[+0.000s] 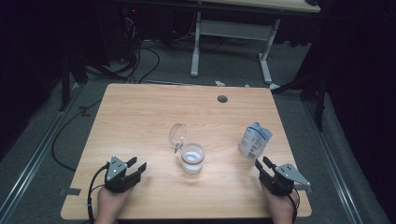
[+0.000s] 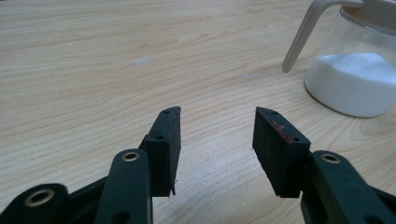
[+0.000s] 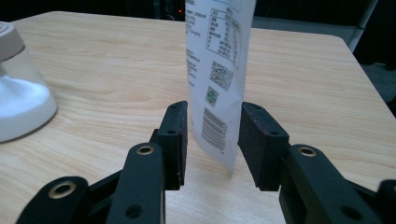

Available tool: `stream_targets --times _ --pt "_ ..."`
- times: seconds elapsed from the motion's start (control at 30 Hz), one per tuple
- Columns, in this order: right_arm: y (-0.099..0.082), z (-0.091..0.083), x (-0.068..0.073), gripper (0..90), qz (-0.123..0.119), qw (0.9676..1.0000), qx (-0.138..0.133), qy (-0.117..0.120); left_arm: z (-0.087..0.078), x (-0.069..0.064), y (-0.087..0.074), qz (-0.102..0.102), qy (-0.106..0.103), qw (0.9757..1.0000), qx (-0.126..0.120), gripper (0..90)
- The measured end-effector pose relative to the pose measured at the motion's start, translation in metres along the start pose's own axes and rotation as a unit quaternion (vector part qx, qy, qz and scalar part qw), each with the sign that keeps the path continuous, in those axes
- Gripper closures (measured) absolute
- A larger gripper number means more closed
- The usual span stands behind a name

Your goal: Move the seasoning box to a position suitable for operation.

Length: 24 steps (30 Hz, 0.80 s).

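Pouch: white printed plastic pouch (image 3: 218,70) standing upright at surface's (image 1: 140,116) right side, between our right gripper's (image 3: 212,140) parted jaws, unclamped.
Left gripper (image 2: 217,140): jaws apart, empty.
Jar: clear glass jar of white powder (image 1: 192,158), mid-surface.
Advice: we centre pads, then squeeze gently.

the high view looks forward and down from above the person's side, taking in the whole table (image 1: 140,116) from some way off, floor and desk legs toward 12 o'clock. the left gripper view sits low and close over the wood, looking along its jaws, with the jar (image 2: 357,77) at 2 o'clock. the right gripper view, equally low and near, faces the pouch (image 3: 217,70) at 12 o'clock, the jar (image 3: 21,102) at 9 o'clock. all three share the jar (image 1: 192,157); the high view also holds the pouch (image 1: 254,140).
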State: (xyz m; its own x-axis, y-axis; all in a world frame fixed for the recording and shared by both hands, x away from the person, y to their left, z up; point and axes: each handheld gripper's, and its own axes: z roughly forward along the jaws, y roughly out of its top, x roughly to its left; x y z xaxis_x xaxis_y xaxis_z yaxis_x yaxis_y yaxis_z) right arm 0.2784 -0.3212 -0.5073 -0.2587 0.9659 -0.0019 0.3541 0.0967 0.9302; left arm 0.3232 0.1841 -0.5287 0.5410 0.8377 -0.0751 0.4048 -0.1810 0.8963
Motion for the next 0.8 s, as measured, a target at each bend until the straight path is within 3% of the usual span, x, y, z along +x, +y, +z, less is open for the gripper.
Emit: stream_targets --times 0.3,0.67,0.8 --pt "0.001 0.008 0.018 64.9 -0.018 0.9994 0.01 0.029 0.0 -0.005 -0.001 0.001 0.004 1.0 0.0 53.9" --pt "0.008 0.039 0.046 67.5 -0.038 0.995 0.029 0.087 -0.012 -0.013 -0.006 -0.013 0.009 0.9999 0.0 55.0" --pt "0.011 0.052 0.056 68.7 -0.048 0.9939 0.039 0.091 -0.016 -0.015 -0.007 -0.018 0.012 0.9998 0.001 55.8"
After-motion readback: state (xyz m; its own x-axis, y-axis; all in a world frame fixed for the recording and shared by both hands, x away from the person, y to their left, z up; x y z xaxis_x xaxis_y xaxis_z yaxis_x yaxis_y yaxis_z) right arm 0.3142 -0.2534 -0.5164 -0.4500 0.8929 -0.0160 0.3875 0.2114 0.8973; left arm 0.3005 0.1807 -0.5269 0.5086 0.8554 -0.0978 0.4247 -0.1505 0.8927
